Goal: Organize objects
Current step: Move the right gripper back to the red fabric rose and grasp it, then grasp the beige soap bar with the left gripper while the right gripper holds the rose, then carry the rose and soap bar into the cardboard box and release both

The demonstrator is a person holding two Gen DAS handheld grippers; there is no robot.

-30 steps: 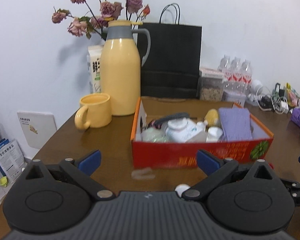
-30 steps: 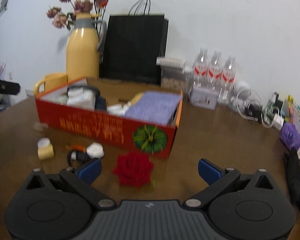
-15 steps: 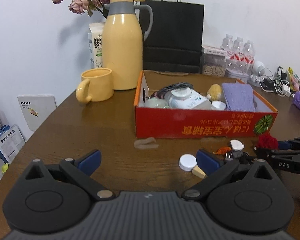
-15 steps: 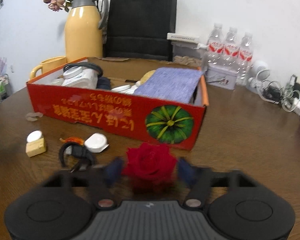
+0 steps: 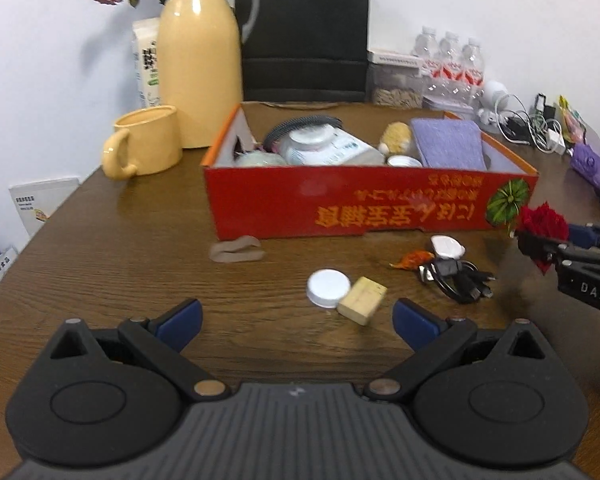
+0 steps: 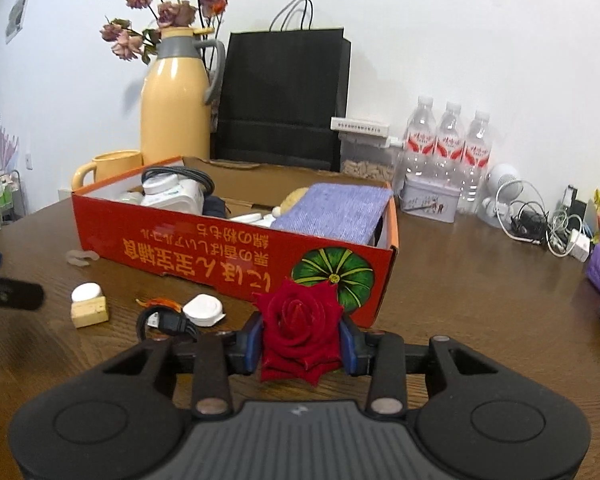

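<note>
A red cardboard box [image 5: 364, 204] [image 6: 204, 254] holds a purple cloth [image 5: 448, 148], a white jar and other items. My right gripper [image 6: 300, 340] is shut on a red rose [image 6: 300, 326] and holds it above the table before the box's right corner; the rose also shows in the left wrist view [image 5: 542, 220]. My left gripper [image 5: 296, 318] is open and empty over the table. In front of it lie a white cap [image 5: 328, 287], a yellow block [image 5: 362, 300], a black cable [image 5: 456, 276], a white case [image 5: 446, 246] and an orange scrap [image 5: 412, 258].
A yellow thermos [image 5: 198, 68], a yellow mug [image 5: 146, 146], a black paper bag [image 5: 304, 32], several water bottles [image 6: 448, 148] and a tin [image 6: 430, 202] stand behind the box. Chargers and cables [image 6: 540, 220] lie at the right. A beige clip [image 5: 236, 250] lies left of the box.
My right gripper closed on the red rose and lifted it off the table. My left gripper drew back and tilted down, so the loose items came into view.
</note>
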